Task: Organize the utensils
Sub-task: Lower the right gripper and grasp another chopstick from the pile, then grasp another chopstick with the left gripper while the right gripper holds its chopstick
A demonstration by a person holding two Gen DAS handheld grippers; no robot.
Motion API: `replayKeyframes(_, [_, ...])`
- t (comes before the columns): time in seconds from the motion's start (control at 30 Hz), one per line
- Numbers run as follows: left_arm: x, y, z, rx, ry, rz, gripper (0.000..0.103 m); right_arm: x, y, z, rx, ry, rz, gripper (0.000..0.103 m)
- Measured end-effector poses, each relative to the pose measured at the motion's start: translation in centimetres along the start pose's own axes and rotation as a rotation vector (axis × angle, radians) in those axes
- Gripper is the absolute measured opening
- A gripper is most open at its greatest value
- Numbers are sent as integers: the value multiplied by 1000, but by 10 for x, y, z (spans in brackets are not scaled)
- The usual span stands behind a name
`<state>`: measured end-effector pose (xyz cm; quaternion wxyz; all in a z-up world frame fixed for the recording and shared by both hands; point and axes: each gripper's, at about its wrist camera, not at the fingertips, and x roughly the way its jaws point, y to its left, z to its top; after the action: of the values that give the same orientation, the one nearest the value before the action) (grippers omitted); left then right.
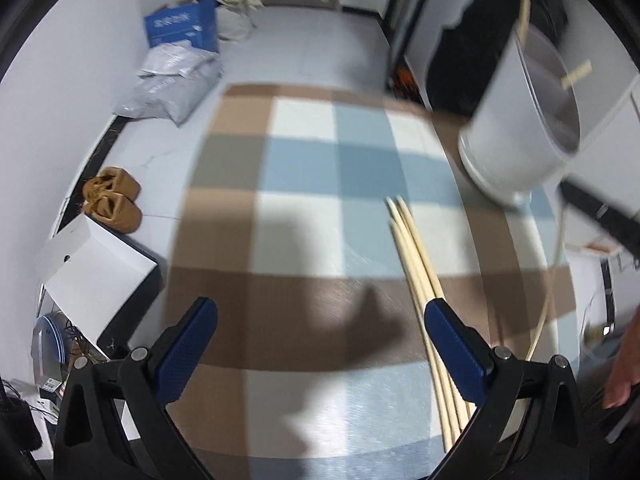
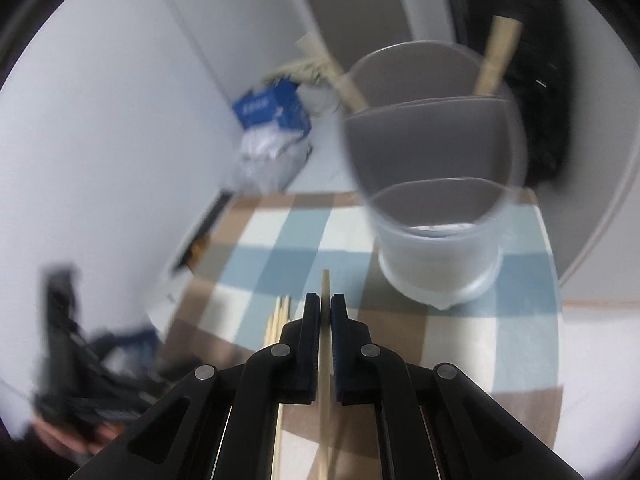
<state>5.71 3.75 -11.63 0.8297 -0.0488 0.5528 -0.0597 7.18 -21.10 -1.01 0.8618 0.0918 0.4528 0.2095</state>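
The right tongs (image 2: 325, 312) are pinched tight on a single chopstick (image 2: 325, 286), its tip poking forward toward the divided utensil holder (image 2: 436, 240) on the checked desk (image 2: 256, 256), probably so it can be slid in end-first beside the two sticks (image 2: 496, 64) already standing in the back compartment. The left tongs (image 1: 320, 344) hang wide and empty above the desk, just beside the remaining chopsticks (image 1: 416, 264), which lie in a loose bundle near the holder, likely so the next one is within easy reach.

Checkered tablecloth (image 1: 304, 184) carries loose chopsticks (image 1: 416, 264) and a white holder (image 1: 516, 120).
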Motion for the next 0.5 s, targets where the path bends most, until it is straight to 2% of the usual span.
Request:
replayKeyframes(0.13, [11,-16,-6,55,52,45,101,-14,-20,2,110,-75,47,5])
replayKeyframes(0.23, [16,-18,-10,83,86,98,101,-17,-27,0,130,-90,49,5])
replayKeyframes(0.33, [23,-16,-11,75,117,112,101,-22,-32,-1,139,-107,66,5])
replayKeyframes(0.5, [20,-17,-10,73,100,130,101,-31,-28,-1,121,-134,75,5])
